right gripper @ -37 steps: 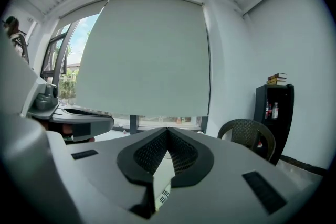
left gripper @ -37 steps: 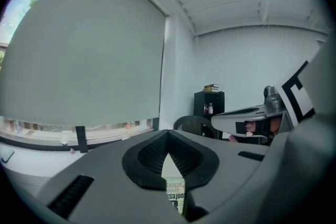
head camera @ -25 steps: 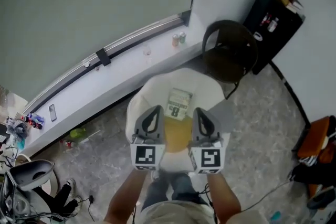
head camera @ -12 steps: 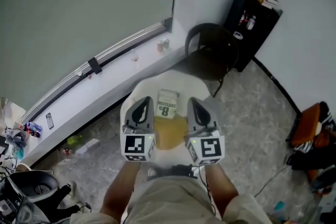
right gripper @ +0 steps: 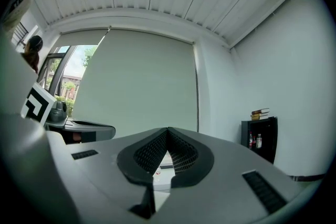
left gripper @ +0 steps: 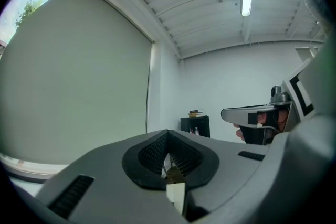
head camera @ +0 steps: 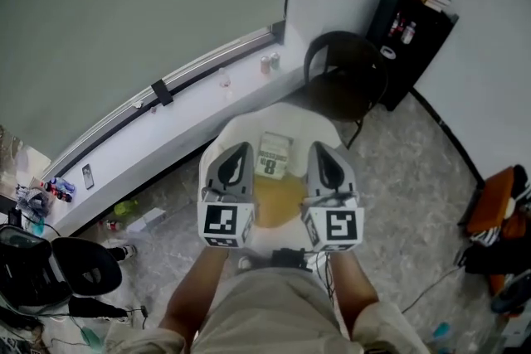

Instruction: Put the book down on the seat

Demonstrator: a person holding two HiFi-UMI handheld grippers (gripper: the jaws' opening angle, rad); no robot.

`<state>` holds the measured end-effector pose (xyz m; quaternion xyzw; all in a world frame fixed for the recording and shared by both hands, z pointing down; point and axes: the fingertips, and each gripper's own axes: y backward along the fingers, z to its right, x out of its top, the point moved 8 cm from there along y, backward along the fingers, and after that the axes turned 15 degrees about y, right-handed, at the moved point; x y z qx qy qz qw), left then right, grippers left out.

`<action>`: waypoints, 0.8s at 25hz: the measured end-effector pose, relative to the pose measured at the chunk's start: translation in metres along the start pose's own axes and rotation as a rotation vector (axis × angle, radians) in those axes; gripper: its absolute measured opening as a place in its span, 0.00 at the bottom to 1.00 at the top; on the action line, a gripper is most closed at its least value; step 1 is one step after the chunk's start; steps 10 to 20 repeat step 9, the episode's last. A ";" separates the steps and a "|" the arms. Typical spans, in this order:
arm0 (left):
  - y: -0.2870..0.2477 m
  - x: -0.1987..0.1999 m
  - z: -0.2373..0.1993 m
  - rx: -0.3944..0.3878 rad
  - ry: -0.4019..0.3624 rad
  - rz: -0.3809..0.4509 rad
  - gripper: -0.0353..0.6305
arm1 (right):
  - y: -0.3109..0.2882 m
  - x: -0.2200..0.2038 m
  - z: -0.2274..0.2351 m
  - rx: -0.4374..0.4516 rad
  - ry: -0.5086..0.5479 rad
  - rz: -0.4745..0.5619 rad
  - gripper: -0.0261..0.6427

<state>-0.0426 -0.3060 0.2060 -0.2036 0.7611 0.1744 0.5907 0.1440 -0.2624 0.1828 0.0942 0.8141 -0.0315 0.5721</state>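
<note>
A pale book [head camera: 275, 155] with a large printed figure lies flat on the yellow seat [head camera: 280, 201] of a white tub chair [head camera: 249, 127], close to the backrest. Neither gripper touches it. My left gripper [head camera: 241, 152] hovers over the seat's left side and my right gripper [head camera: 319, 152] over its right side, with the book between and just beyond their tips. In the left gripper view the left gripper [left gripper: 168, 138] has its jaws together with nothing held. The right gripper [right gripper: 168, 135] is likewise shut and empty in its own view.
A black chair [head camera: 348, 80] stands behind the white one, beside a black cabinet [head camera: 416, 27] topped with books. Cans [head camera: 270, 62] and a phone [head camera: 87, 176] rest on the long window ledge. A black office chair [head camera: 76, 269] sits at lower left and orange items [head camera: 498, 203] at right.
The head view has swung about a little. Both grippers stay side by side over the seat, shut, and the book lies where it was.
</note>
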 end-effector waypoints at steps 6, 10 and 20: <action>0.000 -0.002 -0.004 0.018 0.001 0.000 0.06 | -0.009 -0.002 0.008 0.004 -0.002 0.000 0.05; -0.006 -0.001 -0.004 0.027 -0.010 0.004 0.06 | -0.014 -0.005 0.015 -0.002 -0.019 -0.006 0.05; -0.006 -0.001 -0.004 0.027 -0.010 0.004 0.06 | -0.014 -0.005 0.015 -0.002 -0.019 -0.006 0.05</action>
